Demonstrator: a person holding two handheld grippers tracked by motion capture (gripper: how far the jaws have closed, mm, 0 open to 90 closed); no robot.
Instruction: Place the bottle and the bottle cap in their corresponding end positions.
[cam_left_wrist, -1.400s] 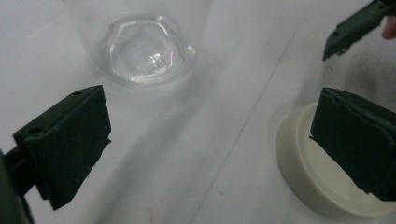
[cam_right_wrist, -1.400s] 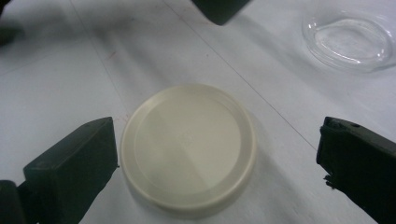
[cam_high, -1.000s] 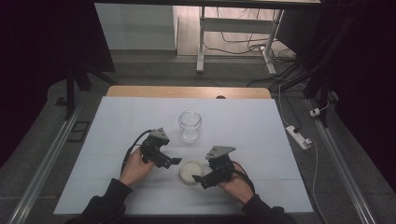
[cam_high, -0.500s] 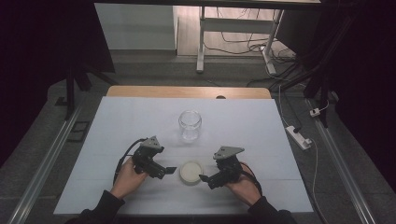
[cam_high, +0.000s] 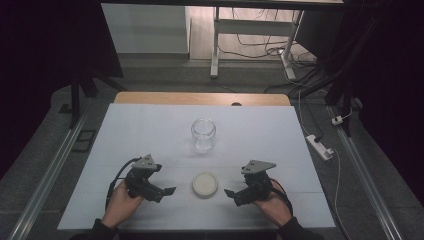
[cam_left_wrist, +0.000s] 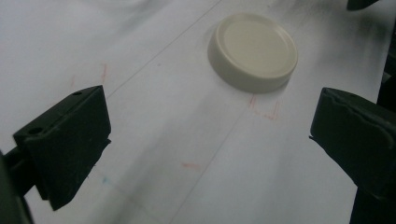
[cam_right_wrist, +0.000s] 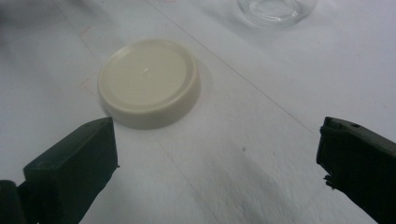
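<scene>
Both hands have backed off from the lid (cam_high: 205, 184) over the last second. The left hand-held gripper (cam_high: 169, 191) started up close to the lid's left edge and has slid down and away toward the near edge of the surface (cam_high: 150, 135). The right hand-held gripper (cam_high: 227, 192) was practically touching the lid's right side a second ago, now there's a clear gap. Both sets of jaws sit wide apart, pointing in at the lid.
</scene>
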